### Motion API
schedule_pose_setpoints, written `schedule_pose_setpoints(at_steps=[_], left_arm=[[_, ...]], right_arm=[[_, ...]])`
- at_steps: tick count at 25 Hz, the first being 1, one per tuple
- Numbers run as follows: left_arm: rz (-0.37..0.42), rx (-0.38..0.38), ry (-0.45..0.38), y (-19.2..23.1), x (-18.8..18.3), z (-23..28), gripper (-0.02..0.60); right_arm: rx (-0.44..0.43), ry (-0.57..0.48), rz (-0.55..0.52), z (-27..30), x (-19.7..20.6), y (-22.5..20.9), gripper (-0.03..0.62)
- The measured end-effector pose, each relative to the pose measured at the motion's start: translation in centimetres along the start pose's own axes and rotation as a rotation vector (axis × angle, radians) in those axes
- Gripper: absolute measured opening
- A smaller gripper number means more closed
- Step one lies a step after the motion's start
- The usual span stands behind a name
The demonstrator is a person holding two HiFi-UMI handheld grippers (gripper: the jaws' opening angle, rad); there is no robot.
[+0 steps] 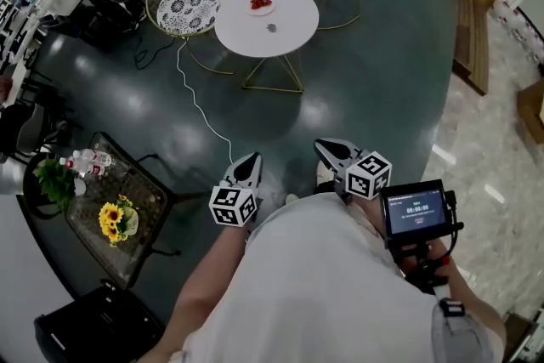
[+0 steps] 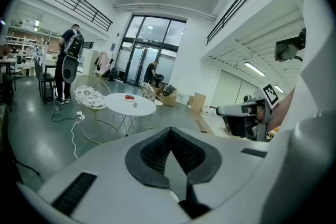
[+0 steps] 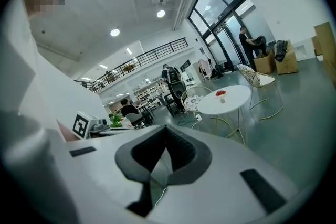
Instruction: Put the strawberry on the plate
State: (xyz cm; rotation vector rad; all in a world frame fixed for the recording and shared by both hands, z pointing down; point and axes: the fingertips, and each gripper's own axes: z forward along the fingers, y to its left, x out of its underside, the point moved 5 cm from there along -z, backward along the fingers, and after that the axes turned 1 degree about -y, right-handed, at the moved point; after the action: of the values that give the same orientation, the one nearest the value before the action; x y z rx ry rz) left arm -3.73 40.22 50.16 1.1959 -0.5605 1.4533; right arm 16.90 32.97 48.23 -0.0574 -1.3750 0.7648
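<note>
**A:** How far along is it?

**B:** Hard to call. The plate (image 1: 252, 11) sits near the far left edge of the round white tabletop (image 1: 293, 13), and something red, strawberries (image 1: 261, 2) by the look of it, already lies on it.

**A:** Is any fruit off the plate?

**B:** None that I can make out. A small grey thing (image 1: 271, 27) stands near the middle of the tabletop, just beside the plate, but it is too small to identify and it isn't red.

**A:** And the tools?

**B:** The left hand-held gripper (image 1: 252, 161) has its jaws pressed together with nothing between them. The right hand-held gripper (image 1: 326, 148) is the same, pads meeting and empty. Both are held close to the person's chest, over the dark floor (image 1: 357, 89) and well apart from the tabletop.

**A:** So is it done, or not started?

**B:** Either reading fits. If the red fruit on the plate is the one meant, the placing looks finished. If another strawberry is meant, nothing is picked up, and the walk to the tabletop, the grasp and the placing all remain.
</note>
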Motion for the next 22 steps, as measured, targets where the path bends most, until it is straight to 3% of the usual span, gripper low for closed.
schedule_pose_setpoints(at_steps=[22], left_arm=[[-0.006, -0.078, -0.002, 0.2, 1.5, -1.7, 0.006]], right_arm=[[-0.024, 0.024, -0.025, 0.1, 1.5, 0.9, 0.006]])
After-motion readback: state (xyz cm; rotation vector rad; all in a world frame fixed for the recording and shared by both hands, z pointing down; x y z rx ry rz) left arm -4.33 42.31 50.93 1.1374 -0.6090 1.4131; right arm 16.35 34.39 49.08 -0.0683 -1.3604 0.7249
